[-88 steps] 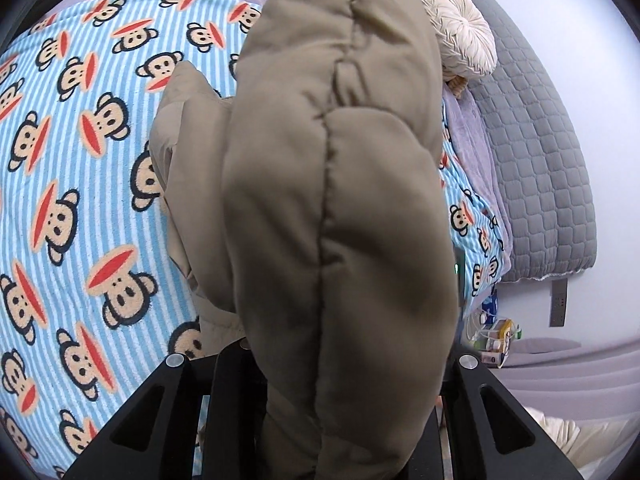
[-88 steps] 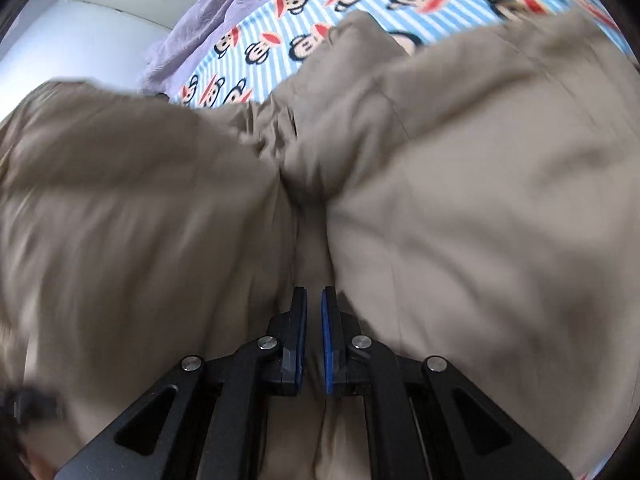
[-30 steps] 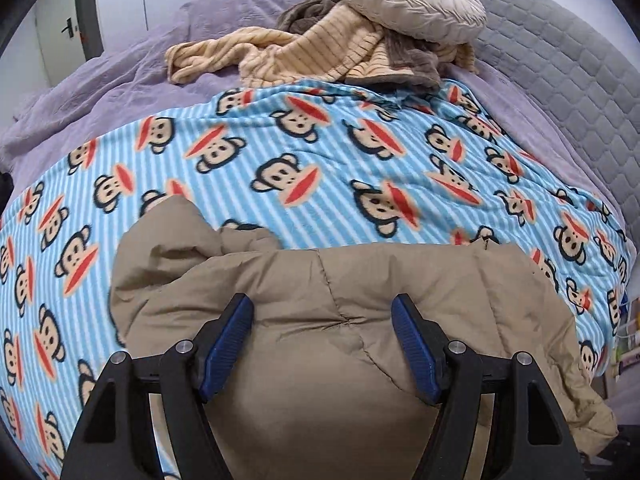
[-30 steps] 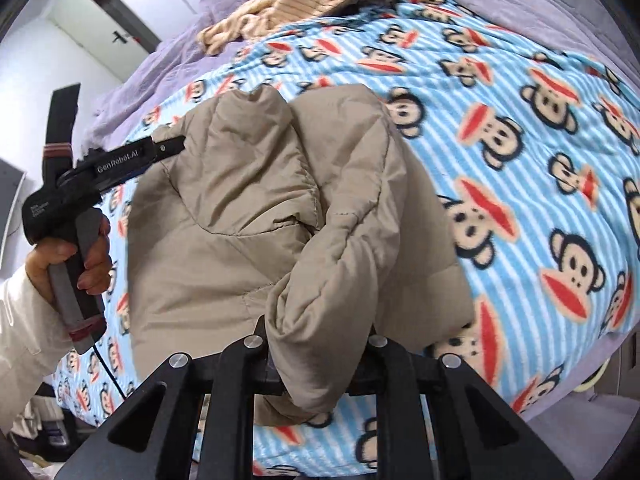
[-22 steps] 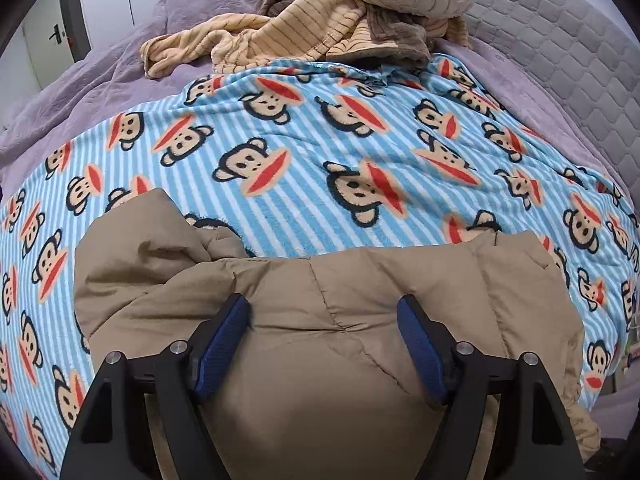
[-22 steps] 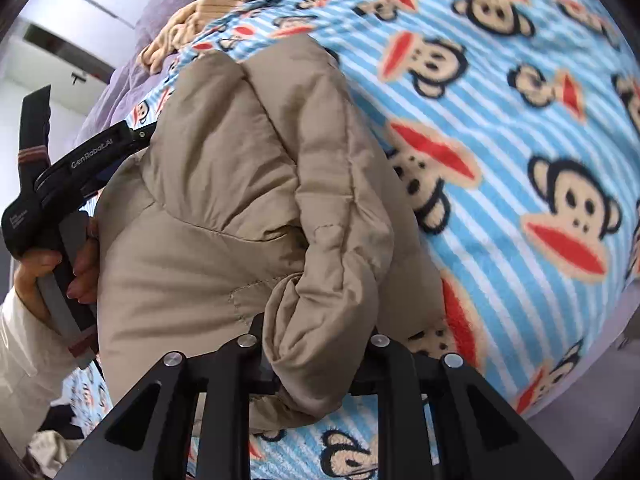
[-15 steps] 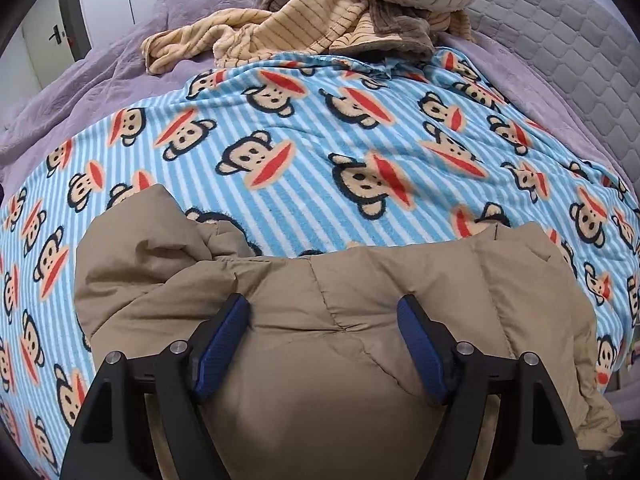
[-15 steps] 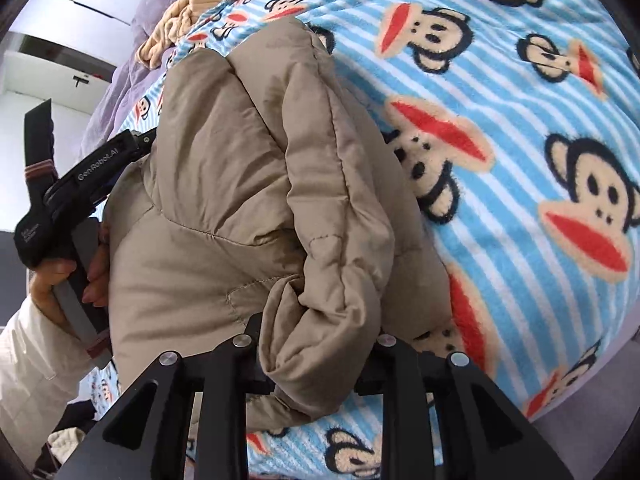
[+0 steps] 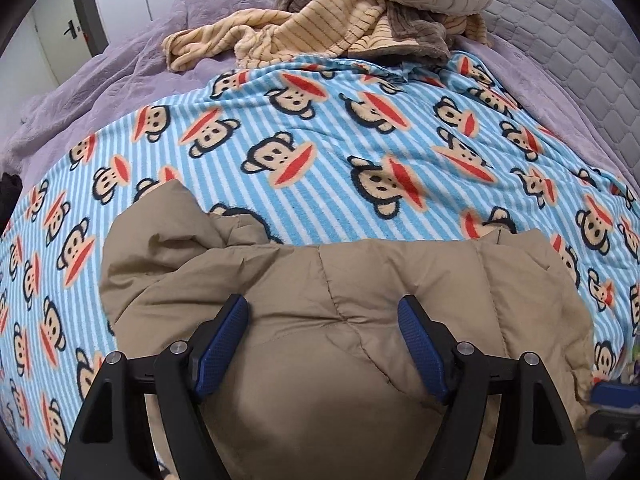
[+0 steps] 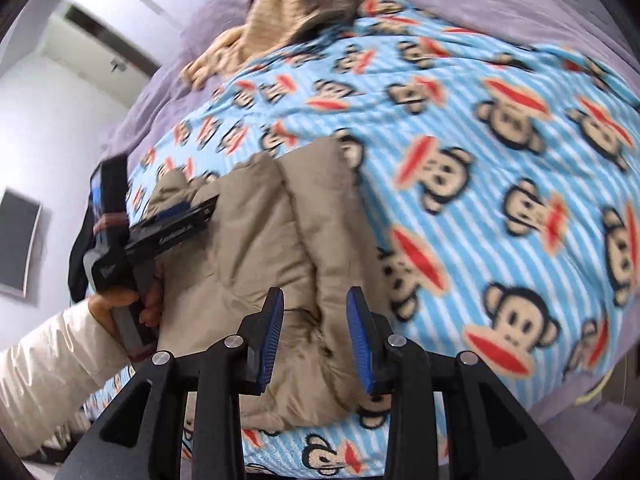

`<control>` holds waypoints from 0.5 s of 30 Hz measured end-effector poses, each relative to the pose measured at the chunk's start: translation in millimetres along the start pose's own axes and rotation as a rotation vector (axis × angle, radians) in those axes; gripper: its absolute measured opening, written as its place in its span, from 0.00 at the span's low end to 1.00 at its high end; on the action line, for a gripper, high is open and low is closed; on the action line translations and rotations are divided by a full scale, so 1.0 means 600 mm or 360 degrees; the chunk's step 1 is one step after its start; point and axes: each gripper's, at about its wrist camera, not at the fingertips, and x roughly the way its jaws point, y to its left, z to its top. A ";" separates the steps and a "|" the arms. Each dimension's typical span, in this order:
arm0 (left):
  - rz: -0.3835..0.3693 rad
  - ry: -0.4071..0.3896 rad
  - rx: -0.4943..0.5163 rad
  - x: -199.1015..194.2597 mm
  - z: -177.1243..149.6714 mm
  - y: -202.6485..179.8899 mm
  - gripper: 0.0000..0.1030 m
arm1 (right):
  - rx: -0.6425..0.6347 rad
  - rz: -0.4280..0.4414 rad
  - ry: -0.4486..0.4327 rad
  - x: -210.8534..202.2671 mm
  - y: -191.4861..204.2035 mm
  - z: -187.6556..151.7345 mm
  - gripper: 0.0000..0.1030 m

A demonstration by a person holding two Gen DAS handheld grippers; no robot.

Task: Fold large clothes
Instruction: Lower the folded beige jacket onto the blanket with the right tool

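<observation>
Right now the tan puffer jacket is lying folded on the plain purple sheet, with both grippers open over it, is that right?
Not quite. The tan puffer jacket lies on the blue striped monkey blanket, not the purple sheet; the left wrist view shows it. The left gripper is open; the right gripper's jaws are opening.

Both wrist cameras are looking steeply down along their own fingers at the bed (image 9: pixel 120 80). The left view is sitting close over the padded jacket (image 9: pixel 340 280), facing the headboard end. The right view is looking from the jacket's side, taking in the left gripper (image 10: pixel 200 210). Both are sharing jacket and monkey-print blanket (image 10: pixel 500 160).
</observation>
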 end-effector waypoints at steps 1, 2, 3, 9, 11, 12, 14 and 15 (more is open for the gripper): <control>0.0003 -0.0003 -0.0025 -0.015 -0.004 0.007 0.76 | -0.0047 0.0023 0.0038 0.015 0.014 0.001 0.35; 0.0008 -0.0014 -0.0047 -0.033 -0.010 0.014 0.76 | -0.0094 0.0035 0.0075 0.029 0.022 0.002 0.35; 0.0012 -0.0024 -0.0066 -0.050 -0.018 0.021 0.76 | -0.0138 0.0032 0.0121 0.050 0.029 0.001 0.35; -0.0062 0.0050 -0.0281 -0.130 -0.121 0.068 0.76 | -0.0107 0.0040 0.0306 0.118 0.011 -0.011 0.35; -0.0108 0.0114 -0.0339 -0.137 -0.168 0.073 0.76 | -0.0087 0.0054 0.0321 0.123 0.003 -0.014 0.36; -0.0124 0.0153 -0.0356 -0.135 -0.191 0.071 0.76 | -0.0076 0.0056 0.0327 0.126 -0.001 -0.016 0.36; -0.0157 0.0216 -0.0391 -0.122 -0.235 0.068 0.82 | -0.0056 0.0058 0.0324 0.130 -0.005 -0.023 0.36; -0.0156 0.0239 -0.0410 -0.114 -0.250 0.068 0.91 | -0.0054 0.0053 0.0317 0.132 -0.006 -0.026 0.36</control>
